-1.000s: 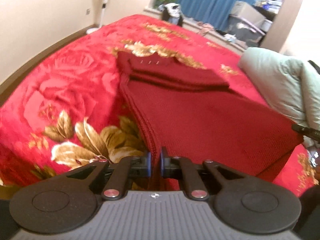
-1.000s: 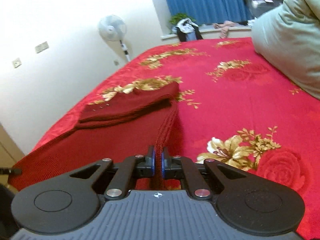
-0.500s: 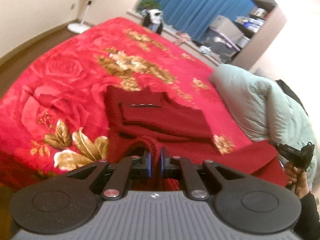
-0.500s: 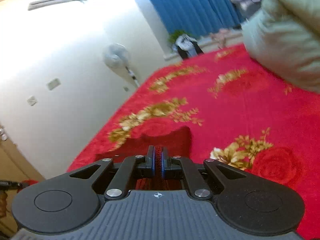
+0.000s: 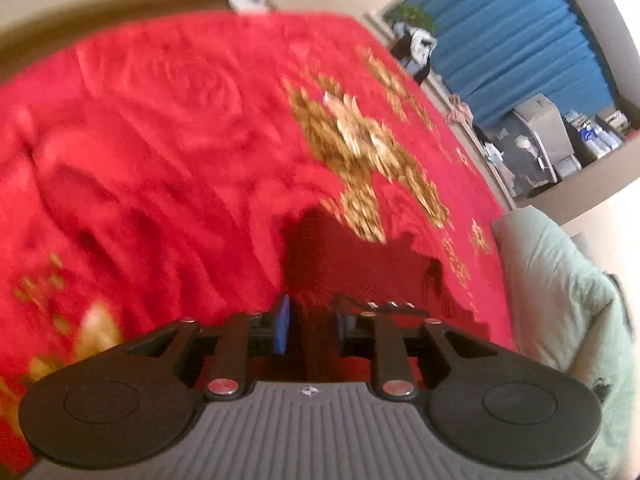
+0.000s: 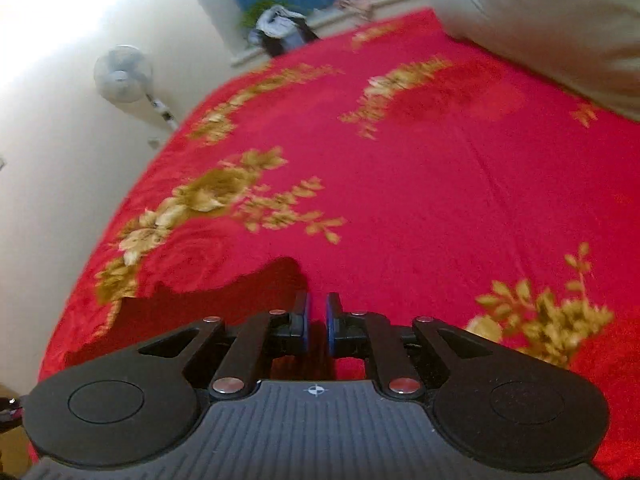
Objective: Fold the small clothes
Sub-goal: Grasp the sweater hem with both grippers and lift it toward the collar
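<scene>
Left wrist view: the left gripper [image 5: 310, 326] is seen above a dark red knitted garment [image 5: 352, 264], which lies on a bright red plush bed blanket with gold flower print [image 5: 160, 132]. The fingers [image 5: 282, 330] with blue pads are parted by a clear gap and have just been opening. Dark red knit is seen in the gap below them, but the pads are not pressed on it; nothing is held. A short row of small pale buttons [image 5: 390, 304] is visible on the garment just beyond the right-hand finger. The view is motion-blurred.

Right wrist view: the right gripper [image 6: 316, 322] is pointed down at the same blanket [image 6: 420, 184]. Its blue-padded fingers [image 6: 304, 320] are separated by only a narrow slit. The garment [image 6: 200, 304] is seen as a dark red patch to the left of and under the fingers; dark fabric shows in the slit, but whether it is pinched between the pads cannot be told.

Surroundings noted: a pale green padded quilt [image 5: 560, 292] is bunched at the right edge of the bed in the left view and at the upper right [image 6: 540, 20] in the right view. A white pedestal fan [image 6: 124, 74] stands against the cream wall [image 6: 60, 140]. Blue pleated curtains [image 5: 520, 44] hang at the far end of the room.
</scene>
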A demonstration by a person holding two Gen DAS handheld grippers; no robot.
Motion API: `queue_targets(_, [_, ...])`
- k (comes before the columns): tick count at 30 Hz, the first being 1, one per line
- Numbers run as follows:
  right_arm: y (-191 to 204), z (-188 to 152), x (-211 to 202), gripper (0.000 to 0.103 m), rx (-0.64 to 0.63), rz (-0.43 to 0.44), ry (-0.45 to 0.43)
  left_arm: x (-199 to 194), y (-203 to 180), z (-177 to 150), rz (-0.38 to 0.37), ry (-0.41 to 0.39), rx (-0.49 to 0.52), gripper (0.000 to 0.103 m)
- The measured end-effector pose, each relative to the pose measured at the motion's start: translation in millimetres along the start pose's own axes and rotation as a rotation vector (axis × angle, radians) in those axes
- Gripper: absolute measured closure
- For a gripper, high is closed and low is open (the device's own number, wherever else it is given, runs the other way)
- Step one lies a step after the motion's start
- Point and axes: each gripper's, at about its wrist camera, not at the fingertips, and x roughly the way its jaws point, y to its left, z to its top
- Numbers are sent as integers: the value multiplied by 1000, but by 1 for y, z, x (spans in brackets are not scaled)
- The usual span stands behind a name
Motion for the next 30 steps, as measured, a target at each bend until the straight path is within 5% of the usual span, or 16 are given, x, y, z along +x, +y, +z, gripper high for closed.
queue_targets(4, [-22,-14,-13,92,22,8,-11,-25,23,-3,37,-60,-25,65])
queue_targets(8, [-20,-21,-11,91,-32,-1,61,-11,33,-12,141,71,44,65])
queue_targets(11, [-10,-33,4,70,-124,12,150,1,18,-20,148,117,148,57])
queue_targets(14, [-2,-40,21,66,-160,40,188,10,1,-20,143,98,204,49])
queue_targets(30, [-1,-16,53,60,-54,142,3,66,-56,4,173,-43,242,44])
